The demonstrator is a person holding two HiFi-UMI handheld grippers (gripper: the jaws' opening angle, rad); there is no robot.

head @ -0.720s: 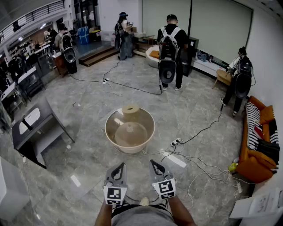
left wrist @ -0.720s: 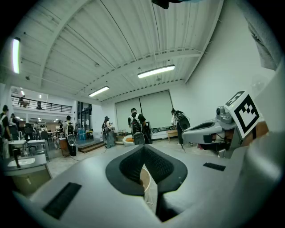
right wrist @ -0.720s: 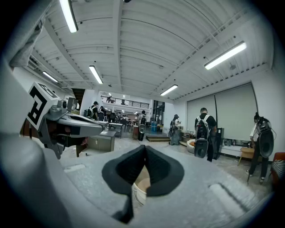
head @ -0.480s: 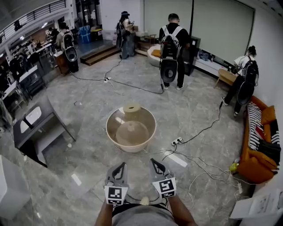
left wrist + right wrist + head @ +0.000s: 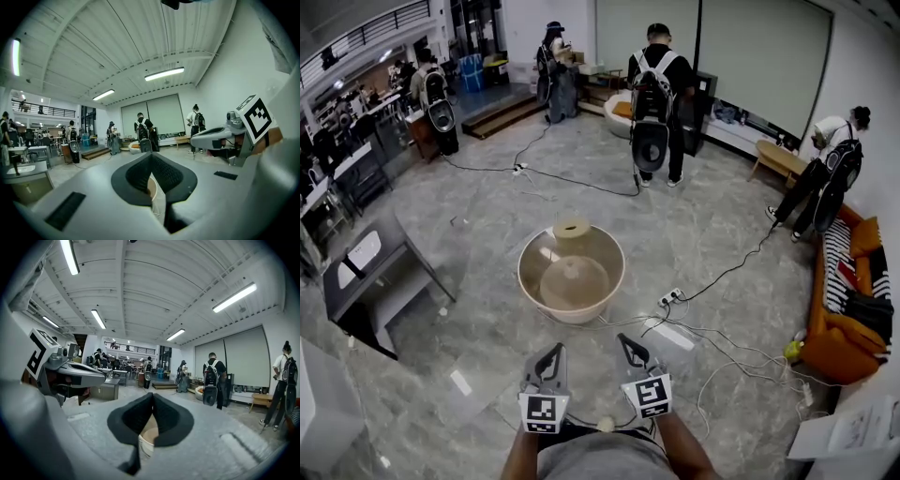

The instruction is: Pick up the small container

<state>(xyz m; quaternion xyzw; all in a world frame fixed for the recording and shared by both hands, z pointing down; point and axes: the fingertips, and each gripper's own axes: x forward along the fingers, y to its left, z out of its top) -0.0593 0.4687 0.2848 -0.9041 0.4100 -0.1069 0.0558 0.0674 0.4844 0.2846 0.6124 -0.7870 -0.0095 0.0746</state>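
A small tan round container (image 5: 572,231) stands at the far rim of a big beige basin (image 5: 532,293) on the floor, ahead of me. A domed tan piece (image 5: 574,281) lies inside the basin. My left gripper (image 5: 553,352) and right gripper (image 5: 625,340) are held low and side by side, well short of the basin, both shut with nothing between the jaws. In the left gripper view the left gripper (image 5: 151,155) points toward the basin (image 5: 151,188), seen below its pads. In the right gripper view the right gripper (image 5: 153,396) does the same, with the basin (image 5: 146,440) beneath.
White cables and a power strip (image 5: 673,300) trail over the grey floor right of the basin. A grey desk (image 5: 367,272) stands at left, an orange sofa (image 5: 839,323) at right. Several people with backpacks (image 5: 653,103) stand farther back.
The head view has shifted a little, so the basin sits slightly more to the left. The person at far right has moved. Both grippers keep their place and stay shut.
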